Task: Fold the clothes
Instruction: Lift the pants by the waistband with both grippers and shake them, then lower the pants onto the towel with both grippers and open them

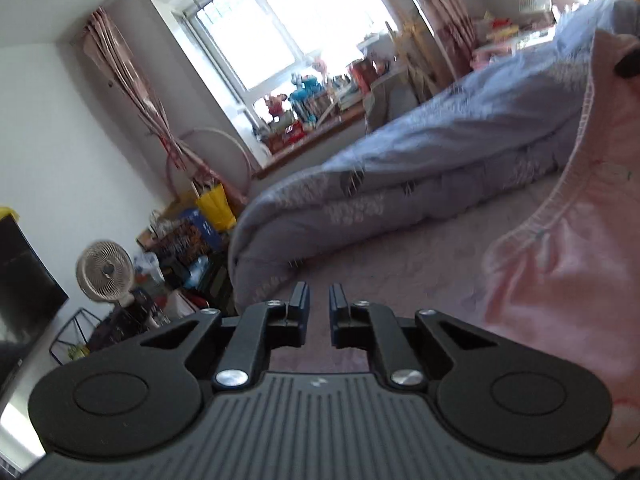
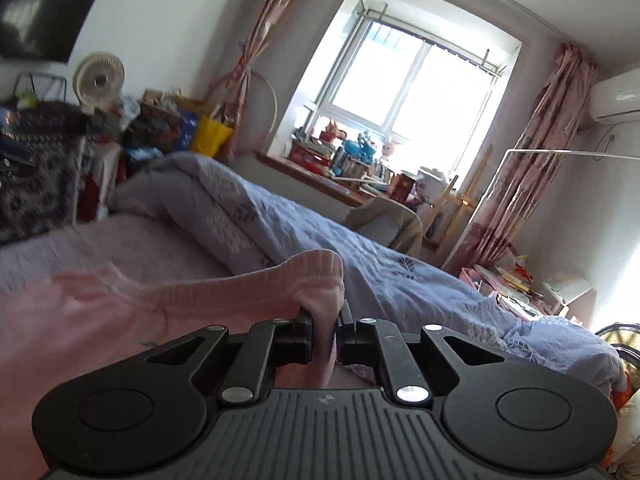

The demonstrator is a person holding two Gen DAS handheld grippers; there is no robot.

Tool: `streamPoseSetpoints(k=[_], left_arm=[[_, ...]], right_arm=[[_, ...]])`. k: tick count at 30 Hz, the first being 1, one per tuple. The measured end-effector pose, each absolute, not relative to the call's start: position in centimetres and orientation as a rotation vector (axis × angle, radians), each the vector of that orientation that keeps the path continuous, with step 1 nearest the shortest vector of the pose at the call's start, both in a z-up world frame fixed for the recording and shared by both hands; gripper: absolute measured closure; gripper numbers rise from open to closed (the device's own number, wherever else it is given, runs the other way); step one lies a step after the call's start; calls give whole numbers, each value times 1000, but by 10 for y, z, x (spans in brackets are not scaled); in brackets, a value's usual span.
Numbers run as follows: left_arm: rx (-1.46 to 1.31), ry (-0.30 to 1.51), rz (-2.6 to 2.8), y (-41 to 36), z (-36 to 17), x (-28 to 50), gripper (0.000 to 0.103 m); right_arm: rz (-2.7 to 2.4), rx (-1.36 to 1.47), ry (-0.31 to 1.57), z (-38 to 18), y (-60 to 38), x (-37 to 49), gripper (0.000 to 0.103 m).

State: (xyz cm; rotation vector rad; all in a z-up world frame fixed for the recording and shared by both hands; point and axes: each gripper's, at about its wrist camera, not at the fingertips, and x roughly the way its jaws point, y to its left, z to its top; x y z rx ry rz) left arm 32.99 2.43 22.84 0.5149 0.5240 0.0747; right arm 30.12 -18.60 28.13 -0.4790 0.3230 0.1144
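Note:
A pink garment [image 1: 580,240] with a stitched hem hangs lifted at the right of the left wrist view, above the mauve bed sheet [image 1: 400,264]. My left gripper [image 1: 319,300] hovers low over the sheet to the garment's left. Its jaws stand a narrow gap apart with nothing between them. In the right wrist view my right gripper [image 2: 325,320] is shut on the ribbed edge of the pink garment [image 2: 248,288], which bunches up over the fingertips and trails down to the left.
A rolled lilac quilt [image 1: 440,152] lies along the far side of the bed [image 2: 320,240]. Beyond it are a window sill with toys [image 2: 352,152], a small fan [image 1: 105,276], piled clutter with a yellow bag [image 2: 210,136] and a dark screen [image 1: 20,280].

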Motion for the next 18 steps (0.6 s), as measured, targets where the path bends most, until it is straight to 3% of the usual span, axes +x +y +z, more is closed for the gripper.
streamPoseSetpoints(k=[2,5,7,11,12,13,14,15,18], left_arm=[[412,644,33,24,151,360,101],[303,733,-97,20,70,361,101],[275,816,-171,11,34,357,94],[84,898,-342,2,19,374,93],[1,912,-399,4,22,380,75],[-24,915,-423,1,23,385,65],[10,912,-425,-6,24,389,46],[43,908,-426,-12,25,393,40],[157,920,-456,-34,21,405,40]], right_arm=[[131,-516,392,193,-170,311,92],[121,-540,527,84,-155,346,94],[63,-555,590,41,-168,365,94],[22,-449,707,-2,-209,392,93],[24,-422,725,-5,-217,393,93],[35,-404,732,-2,-227,395,93],[45,-382,739,0,-236,394,93],[58,-346,747,4,-242,390,93],[149,-172,799,19,-264,389,91]])
